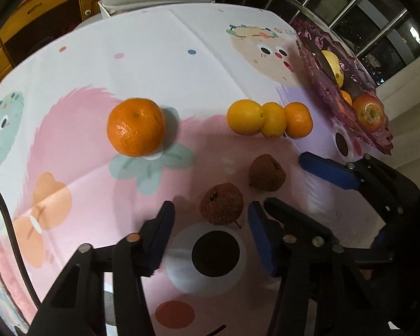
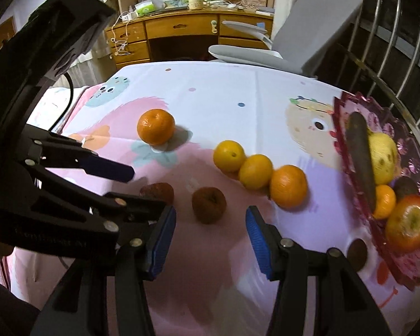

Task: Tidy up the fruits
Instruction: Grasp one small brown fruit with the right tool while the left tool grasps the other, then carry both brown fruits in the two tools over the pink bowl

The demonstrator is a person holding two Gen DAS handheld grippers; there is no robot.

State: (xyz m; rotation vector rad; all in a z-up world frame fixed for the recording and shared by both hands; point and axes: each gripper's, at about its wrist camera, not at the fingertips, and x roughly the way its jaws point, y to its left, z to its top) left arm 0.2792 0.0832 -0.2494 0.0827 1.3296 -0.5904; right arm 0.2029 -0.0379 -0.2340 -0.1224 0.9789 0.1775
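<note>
Hovering low over the pastel cartoon-print tablecloth (image 1: 210,42), the left gripper (image 1: 210,233) has its blue-padded jaws spread wide and empty, with a shrivelled brown fruit (image 1: 221,207) sitting just beyond the gap at lower centre of the left wrist view. A second wrinkled brown fruit (image 1: 266,172) lies close behind it, apart from it. Over in the right wrist view, the right gripper (image 2: 210,238) is also wide open and holding nothing, the same two brown fruits ahead of its pads at centre frame. A large lone orange (image 1: 136,127) rests at centre left. Three smaller oranges in a touching row (image 1: 270,119) run across centre right. At the right edge, the purple faceted plastic fruit tray (image 2: 347,165) carries a yellow pear-like fruit (image 2: 383,159), a small orange (image 2: 383,201), a red-orange apple (image 2: 408,224) and a long dark object that I can't make out. No readable writing on the cloth or tray; faint embossed lettering on the gripper arm is illegible.
</note>
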